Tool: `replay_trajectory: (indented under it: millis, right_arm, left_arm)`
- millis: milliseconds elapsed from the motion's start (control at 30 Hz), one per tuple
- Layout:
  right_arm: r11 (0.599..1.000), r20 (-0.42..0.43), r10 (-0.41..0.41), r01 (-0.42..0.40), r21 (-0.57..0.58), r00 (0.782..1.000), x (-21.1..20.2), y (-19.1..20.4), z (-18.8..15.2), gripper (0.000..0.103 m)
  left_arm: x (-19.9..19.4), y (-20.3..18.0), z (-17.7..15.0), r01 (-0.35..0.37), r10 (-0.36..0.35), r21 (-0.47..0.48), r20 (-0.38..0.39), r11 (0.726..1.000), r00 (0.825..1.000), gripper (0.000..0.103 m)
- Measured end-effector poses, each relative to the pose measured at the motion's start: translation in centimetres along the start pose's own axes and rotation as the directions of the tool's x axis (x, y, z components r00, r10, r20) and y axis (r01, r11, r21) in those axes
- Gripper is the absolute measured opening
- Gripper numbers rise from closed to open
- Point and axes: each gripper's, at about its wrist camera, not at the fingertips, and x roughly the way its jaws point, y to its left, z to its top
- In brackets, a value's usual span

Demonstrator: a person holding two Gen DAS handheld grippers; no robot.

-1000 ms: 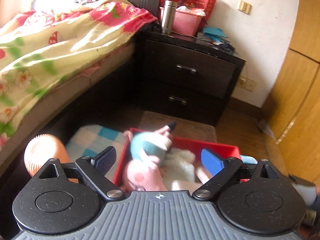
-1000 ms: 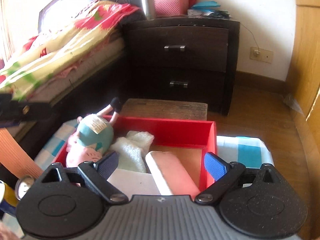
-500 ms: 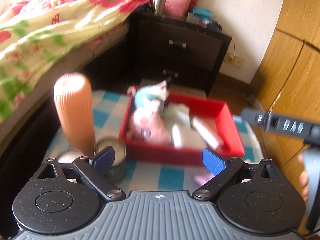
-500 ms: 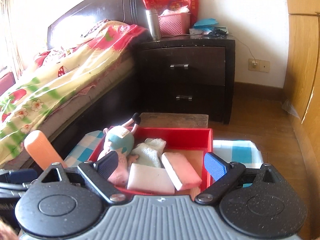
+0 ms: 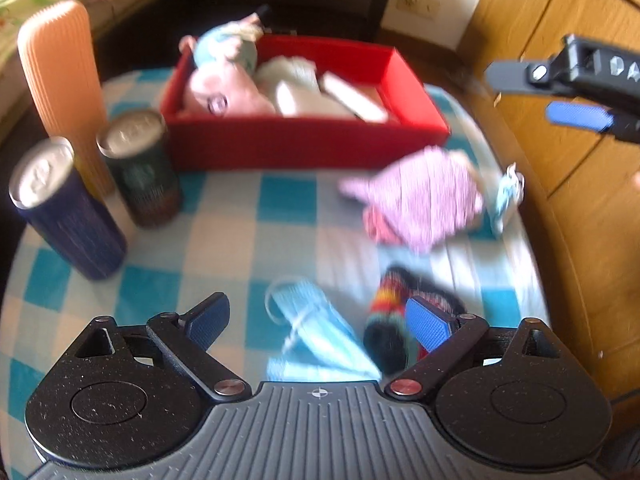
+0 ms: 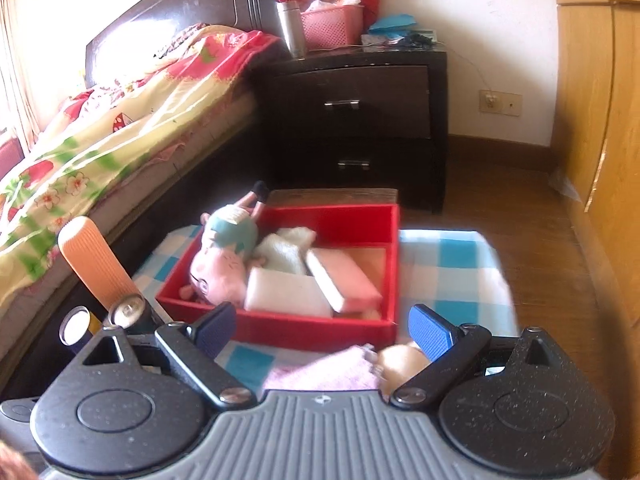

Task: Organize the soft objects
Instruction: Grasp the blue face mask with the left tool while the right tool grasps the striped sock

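While we look down on the checkered desk, the red box at upper centre holds a plush toy. Below, a pink cloth and blue mask lie loose. Both the left hand-held gripper and the right hand-held gripper stand wide, holding nothing.
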Motion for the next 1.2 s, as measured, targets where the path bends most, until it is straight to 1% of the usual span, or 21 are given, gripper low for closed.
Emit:
replay_trajectory:
  millis: [67, 200, 300, 367, 467, 533, 600, 700, 733, 767, 800, 833, 867, 933, 1000, 1033, 1133, 1200]
  right_arm:
    - [1.0, -0.011, -0.008, 0.008, -0.003, 1.0, -0.3, -0.6, -0.6, 0.073]
    - [1.0, -0.05, -0.024, 0.023, -0.013, 0.998, 0.0, -1.3, -2.1, 0.073]
    - [1.0, -0.081, -0.014, 0.012, -0.021, 0.997, 0.1, -1.8, -3.6, 0.073]
    - [0.999, -0.116, -0.005, 0.0, -0.035, 0.993, 0.2, -1.9, -4.9, 0.073]
    - [0.998, -0.185, 0.022, -0.031, -0.046, 0.982, 0.8, -1.8, -6.9, 0.073]
    - [0.996, -0.216, 0.023, -0.041, -0.077, 0.976, 1.1, -1.4, -7.8, 0.073]
    - [0.995, -0.225, 0.007, -0.03, -0.098, 0.974, 1.3, -1.4, -8.4, 0.073]
    - [0.996, -0.238, 0.01, -0.03, -0.081, 0.971, 1.6, -1.9, -8.5, 0.073]
    - [0.996, -0.243, 0.013, -0.032, -0.078, 0.97, 1.7, -2.0, -8.6, 0.073]
    - [0.996, -0.246, 0.015, -0.035, -0.08, 0.969, 1.7, -2.0, -8.7, 0.073]
    - [0.996, -0.25, 0.018, -0.04, -0.085, 0.968, 1.7, -2.0, -8.8, 0.073]
    - [0.995, -0.257, 0.022, -0.047, -0.092, 0.966, 1.9, -1.9, -9.0, 0.073]
    - [0.993, -0.266, 0.025, -0.053, -0.101, 0.964, 2.0, -1.6, -9.1, 0.073]
    - [0.99, -0.281, 0.03, -0.068, -0.123, 0.959, 2.5, -1.0, -9.4, 0.073]
    - [0.986, -0.295, 0.038, -0.083, -0.143, 0.955, 3.0, -0.2, -9.5, 0.073]
    - [0.984, -0.299, 0.043, -0.091, -0.15, 0.953, 3.2, 0.2, -9.5, 0.073]
    - [0.972, -0.329, 0.062, -0.132, -0.194, 0.942, 3.9, 1.5, -9.7, 0.073]
    - [0.962, -0.335, 0.061, -0.145, -0.232, 0.94, 4.4, 2.6, -10.3, 0.073]
  left_arm:
    - [0.5, -0.1, -0.5, -0.001, 0.001, 0.002, -0.022, 1.0, 1.0, 0.091]
    - [1.0, -0.6, -0.8, -0.003, 0.003, 0.015, -0.033, 1.0, 0.999, 0.092]
    - [1.2, -0.8, -1.0, -0.007, 0.008, 0.018, -0.035, 1.0, 0.999, 0.092]
    - [1.6, -0.7, -0.9, -0.009, 0.009, -0.001, -0.045, 1.0, 0.999, 0.092]
    - [2.1, -0.5, -0.8, 0.022, -0.025, -0.042, -0.076, 0.999, 0.997, 0.092]
    - [2.5, -0.7, -1.1, 0.039, -0.043, -0.043, -0.097, 0.998, 0.994, 0.092]
    - [3.0, -0.9, -1.6, 0.043, -0.047, -0.038, -0.117, 0.998, 0.992, 0.092]
    - [3.8, -1.1, -2.7, 0.052, -0.054, -0.018, -0.153, 0.999, 0.987, 0.09]
    - [4.0, -1.1, -3.1, 0.044, -0.045, -0.007, -0.156, 0.999, 0.987, 0.087]
    - [4.2, -1.0, -3.4, 0.029, -0.028, 0.004, -0.158, 1.0, 0.987, 0.08]
    - [4.3, -0.7, -3.7, 0.009, -0.007, 0.011, -0.161, 1.0, 0.987, 0.074]
    - [4.2, -0.4, -3.8, 0.007, -0.005, 0.012, -0.15, 1.0, 0.989, 0.07]
    - [3.9, 0.0, -3.8, 0.003, -0.002, 0.005, -0.138, 1.0, 0.99, 0.067]
    - [3.4, 0.9, -3.6, -0.009, 0.005, -0.029, -0.114, 1.0, 0.993, 0.064]
    - [2.9, 1.9, -3.3, -0.006, -0.001, -0.062, -0.104, 0.998, 0.995, 0.057]
    - [2.6, 2.4, -3.2, -0.002, -0.006, -0.076, -0.098, 0.997, 0.995, 0.05]
    - [1.5, 3.3, -2.7, 0.003, -0.008, -0.089, -0.059, 0.996, 0.998, 0.046]
    - [0.7, 3.6, -2.6, -0.007, 0.004, -0.086, -0.031, 0.996, 1.0, 0.046]
